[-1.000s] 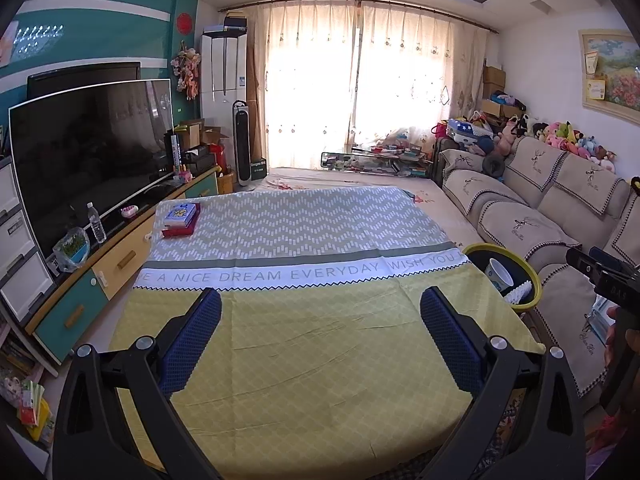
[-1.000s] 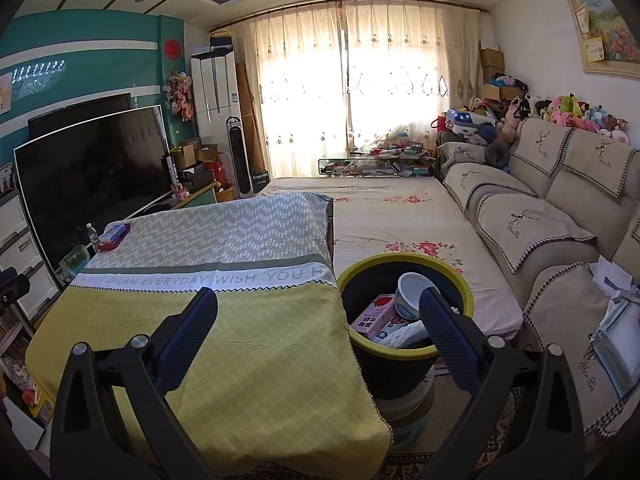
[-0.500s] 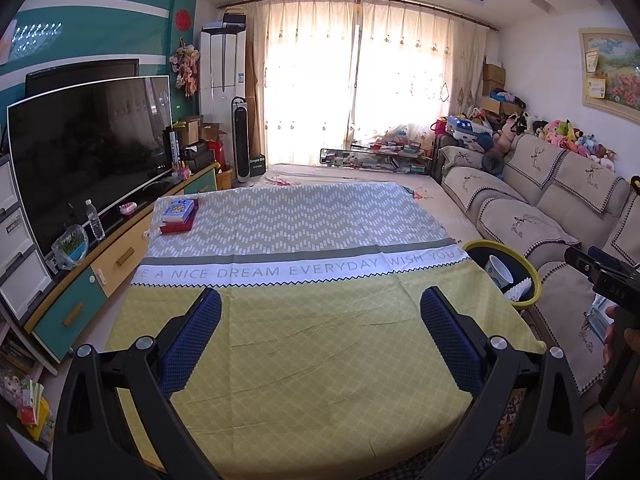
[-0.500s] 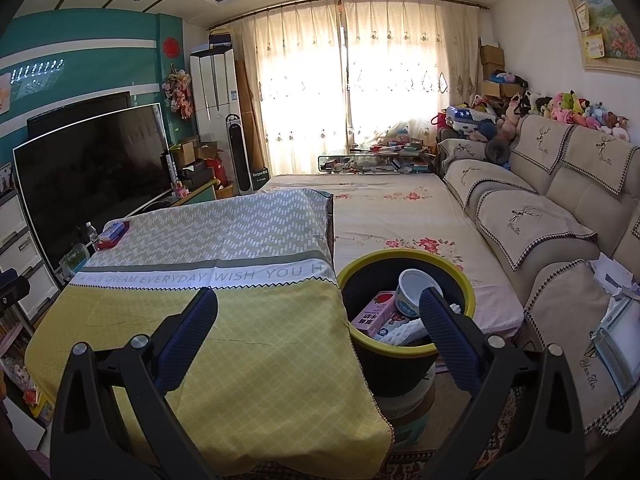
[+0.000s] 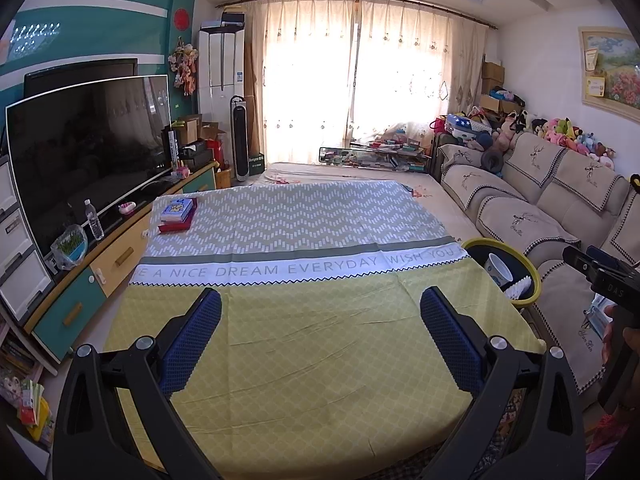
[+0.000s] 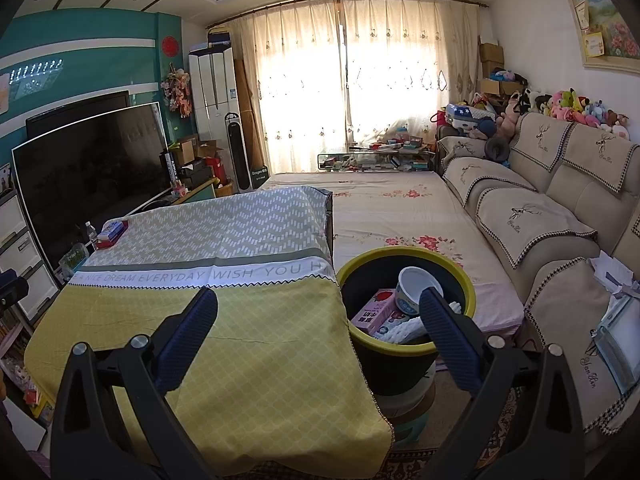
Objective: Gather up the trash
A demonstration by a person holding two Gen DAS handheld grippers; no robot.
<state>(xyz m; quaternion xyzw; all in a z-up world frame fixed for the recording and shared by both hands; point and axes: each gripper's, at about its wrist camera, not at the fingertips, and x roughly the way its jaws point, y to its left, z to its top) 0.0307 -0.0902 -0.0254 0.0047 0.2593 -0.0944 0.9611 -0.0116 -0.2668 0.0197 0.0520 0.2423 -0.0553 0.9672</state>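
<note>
While both grippers hang above the table with their jaws spread wide and nothing between them, the yellow and grey tablecloth (image 5: 304,344) fills the space under the left gripper (image 5: 320,320). Beyond the right finger of the right gripper (image 6: 318,320) stands the black bin with a yellow rim (image 6: 404,349) — just beside the table edge. Inside it lie a pink carton (image 6: 376,312), a white paper cup (image 6: 416,286) and something white and ribbed, perhaps foam wrap (image 6: 400,332). Far ahead-left of the left gripper, small boxes (image 5: 177,213) rest on the cloth.
</note>
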